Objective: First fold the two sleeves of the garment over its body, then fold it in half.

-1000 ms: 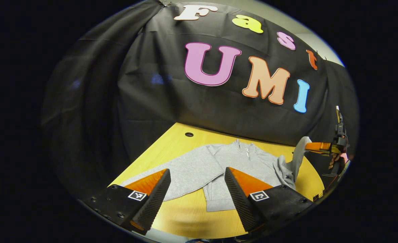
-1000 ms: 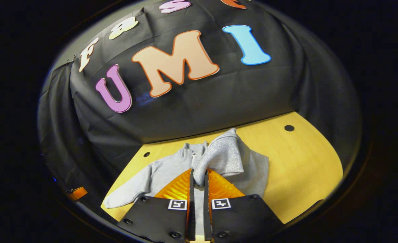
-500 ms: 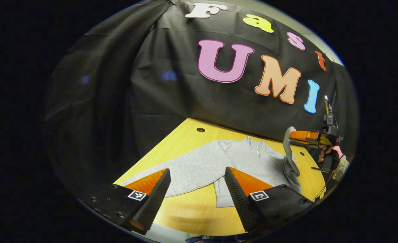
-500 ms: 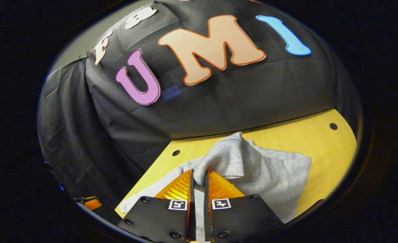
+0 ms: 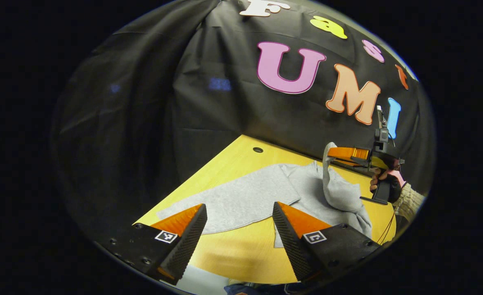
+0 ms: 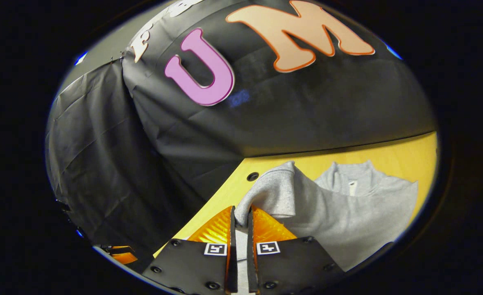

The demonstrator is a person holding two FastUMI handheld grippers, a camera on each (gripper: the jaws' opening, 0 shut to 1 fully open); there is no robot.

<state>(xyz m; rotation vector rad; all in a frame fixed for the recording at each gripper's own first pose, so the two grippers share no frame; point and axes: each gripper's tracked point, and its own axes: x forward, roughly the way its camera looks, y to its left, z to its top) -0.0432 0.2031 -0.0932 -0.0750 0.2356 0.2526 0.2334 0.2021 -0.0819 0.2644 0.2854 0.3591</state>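
Grey sweatshirt [image 5: 245, 196] lying flat on tabletop [image 5: 233, 254]. Right hand-held gripper [image 6: 240, 221] clamped on sleeve cuff [image 6: 272, 196], lifted above body. Left hand-held gripper [image 5: 239, 221] agape, empty, near hem. Risk: thin pinch slips, sleeve drops bunched; pulling drags whole body askew.

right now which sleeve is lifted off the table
The sleeve pinched in the right gripper is raised; the other sleeve lies flat by the open left gripper.

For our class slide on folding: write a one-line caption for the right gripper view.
Right gripper shut on the grey garment's sleeve cuff, lifted above its body on the yellow table.
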